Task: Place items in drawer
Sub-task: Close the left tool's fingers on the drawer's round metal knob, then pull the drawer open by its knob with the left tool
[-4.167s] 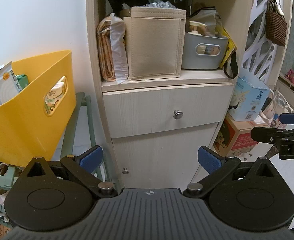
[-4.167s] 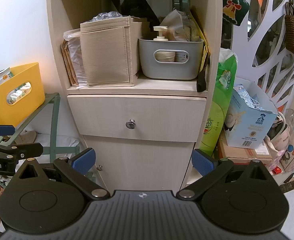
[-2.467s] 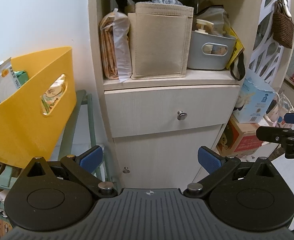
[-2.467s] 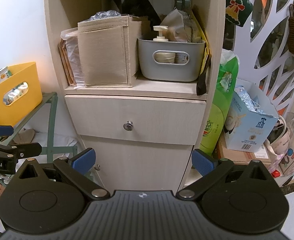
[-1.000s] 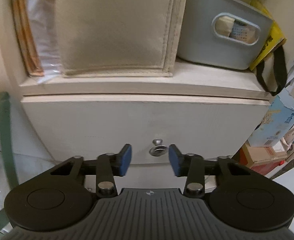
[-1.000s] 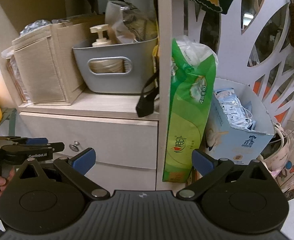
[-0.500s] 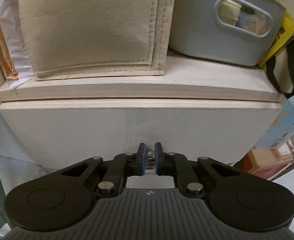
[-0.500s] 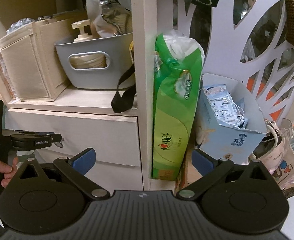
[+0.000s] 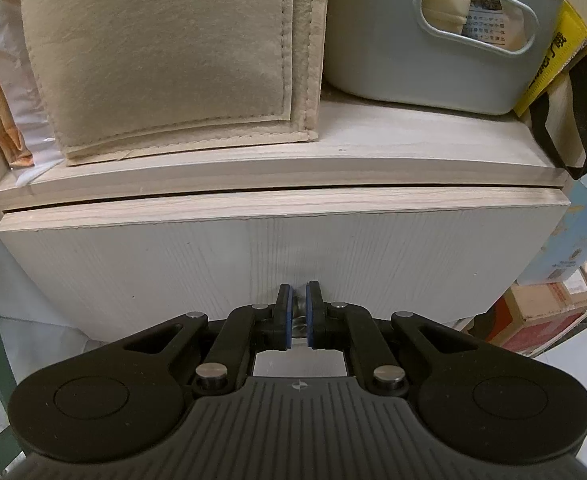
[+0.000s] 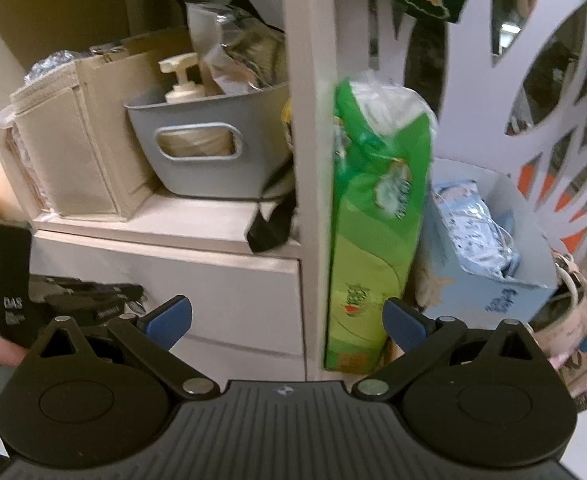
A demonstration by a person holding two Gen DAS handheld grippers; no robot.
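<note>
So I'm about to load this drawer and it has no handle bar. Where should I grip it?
Grip the small round metal knob at the middle of the drawer front, coming straight from the front with a finger on each side, as the left gripper does.

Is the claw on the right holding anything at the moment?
No. The right claw stands wide open with nothing between its blue pads, facing the green package beside the cabinet.
</note>
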